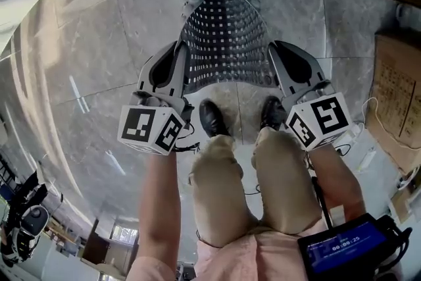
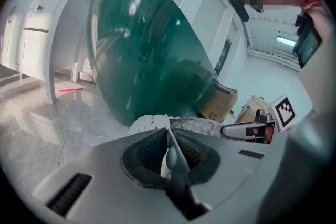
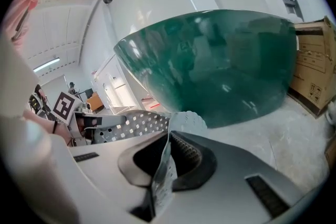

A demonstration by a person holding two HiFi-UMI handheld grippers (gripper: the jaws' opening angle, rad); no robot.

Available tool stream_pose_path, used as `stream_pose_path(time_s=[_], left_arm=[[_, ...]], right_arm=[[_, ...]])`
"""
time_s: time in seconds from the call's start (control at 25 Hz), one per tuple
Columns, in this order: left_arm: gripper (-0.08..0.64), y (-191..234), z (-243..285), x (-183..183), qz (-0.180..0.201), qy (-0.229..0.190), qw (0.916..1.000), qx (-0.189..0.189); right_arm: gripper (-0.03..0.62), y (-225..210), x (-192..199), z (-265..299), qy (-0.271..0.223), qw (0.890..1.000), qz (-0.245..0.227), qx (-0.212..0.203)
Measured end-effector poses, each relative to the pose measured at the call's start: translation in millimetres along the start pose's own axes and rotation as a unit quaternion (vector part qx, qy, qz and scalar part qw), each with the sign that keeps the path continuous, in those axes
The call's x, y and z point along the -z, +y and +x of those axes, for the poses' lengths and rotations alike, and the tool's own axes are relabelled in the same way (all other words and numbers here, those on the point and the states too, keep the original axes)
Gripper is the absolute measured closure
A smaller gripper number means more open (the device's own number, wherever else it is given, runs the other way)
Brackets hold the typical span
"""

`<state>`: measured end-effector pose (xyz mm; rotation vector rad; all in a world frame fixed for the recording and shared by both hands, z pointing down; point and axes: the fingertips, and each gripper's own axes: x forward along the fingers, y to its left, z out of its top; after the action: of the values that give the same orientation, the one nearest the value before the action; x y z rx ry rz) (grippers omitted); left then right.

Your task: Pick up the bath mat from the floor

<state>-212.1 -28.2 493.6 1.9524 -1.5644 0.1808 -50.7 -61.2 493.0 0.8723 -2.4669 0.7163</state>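
Over glossy marble floor [image 1: 92, 76], left gripper [image 1: 179, 56] and right gripper [image 1: 273, 52] jaws clamp a perforated bath mat [image 1: 227, 36].

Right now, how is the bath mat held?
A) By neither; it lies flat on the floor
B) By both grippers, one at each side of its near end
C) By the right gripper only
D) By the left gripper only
B: the left gripper and the right gripper are each shut on an edge of the bath mat, which spans between them in the head view.
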Motion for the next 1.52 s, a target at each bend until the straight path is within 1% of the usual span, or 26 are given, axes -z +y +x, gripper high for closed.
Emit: stream_pose_path(time_s=[0.16, 0.32, 0.56, 0.76, 0.92, 1.12, 1.52], left_arm=[[0.525, -25, -19, -13, -0.003, 0.008, 1.0000, -0.001], [0.525, -45, -33, -33, -0.011, 0.010, 0.9999, 0.002], [0.525, -81, -65, -68, -0.019, 0.017, 0.9996, 0.009], [0.525, -104, -97, -103, -0.016, 0.018, 0.9997, 0.009], [0.525, -127, -125, -136, -0.016, 0.010, 0.9998, 0.011], [0.525, -152, -154, -171, -0.015, 0.002, 0.9998, 0.012], [0.525, -201, -205, -248, -0.012, -0.013, 0.9998, 0.008]], right_arm=[[0.561, 12, -15, -23, 0.003, 1.000, 0.011, -0.004], [0.561, 28, -34, -42, 0.012, 1.000, 0.008, -0.016], [0.561, 50, -78, -73, 0.012, 1.000, 0.007, -0.021], [0.561, 71, -118, -104, 0.007, 1.000, -0.002, -0.030], [0.561, 96, -146, -131, 0.006, 0.999, -0.008, -0.040], [0.561, 118, -174, -165, 0.004, 0.999, -0.003, -0.043], [0.561, 143, -249, -234, -0.010, 0.999, 0.000, -0.041]])
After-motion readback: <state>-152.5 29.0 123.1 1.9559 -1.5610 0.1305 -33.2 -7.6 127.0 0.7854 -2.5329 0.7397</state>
